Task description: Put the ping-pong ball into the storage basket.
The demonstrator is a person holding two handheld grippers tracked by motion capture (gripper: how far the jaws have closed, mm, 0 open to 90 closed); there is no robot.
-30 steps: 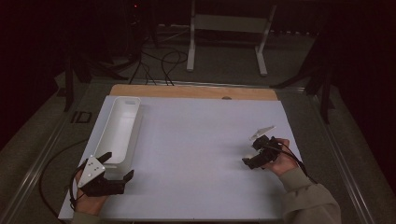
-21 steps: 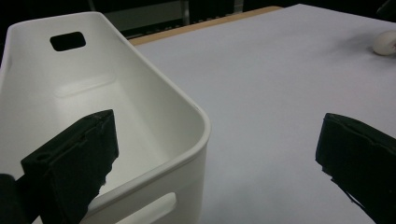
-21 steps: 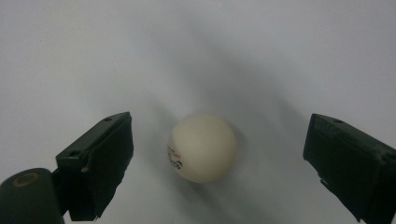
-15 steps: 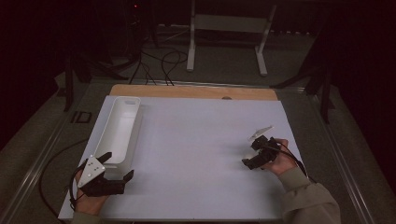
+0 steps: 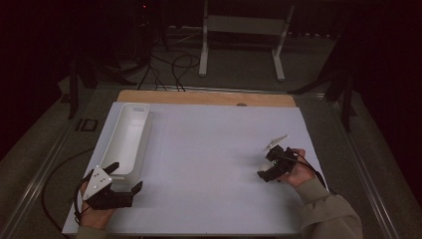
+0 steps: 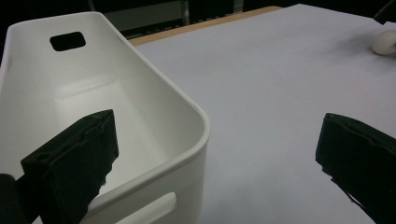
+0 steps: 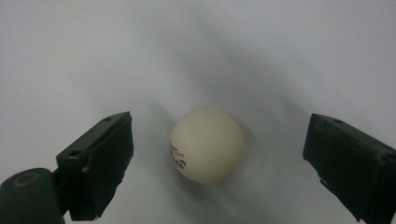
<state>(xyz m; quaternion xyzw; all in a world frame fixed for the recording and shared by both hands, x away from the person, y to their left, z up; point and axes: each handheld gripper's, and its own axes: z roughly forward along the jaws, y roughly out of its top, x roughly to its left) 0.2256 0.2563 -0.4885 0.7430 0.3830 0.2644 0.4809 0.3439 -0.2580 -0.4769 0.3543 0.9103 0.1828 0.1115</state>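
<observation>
A cream table-tennis ball [image 7: 208, 145] with small printed marks lies on the white table sheet [image 5: 209, 149]. My right gripper [image 7: 219, 137] hangs over it, open, one jaw on each side and neither touching it. In the high view my right gripper [image 5: 267, 168] is at the right of the sheet, held by a hand in a sleeve. My left gripper [image 5: 125, 178] is open at the near left. It straddles the near end wall of a long white bin [image 6: 154, 121], with one jaw above the bin's inside and the other over the sheet. The bin [image 5: 127, 137] looks empty.
The ball [image 6: 385, 43] also shows far off in the left gripper view. A wooden strip [image 5: 204, 97] runs along the table's far edge. Beyond it stand a white stand [image 5: 239, 40] and floor cables [image 5: 169, 64]. A cable [image 5: 52, 184] trails off the left edge.
The right gripper has sunk very slightly toward the sheet. The left gripper and the bin have not moved.
</observation>
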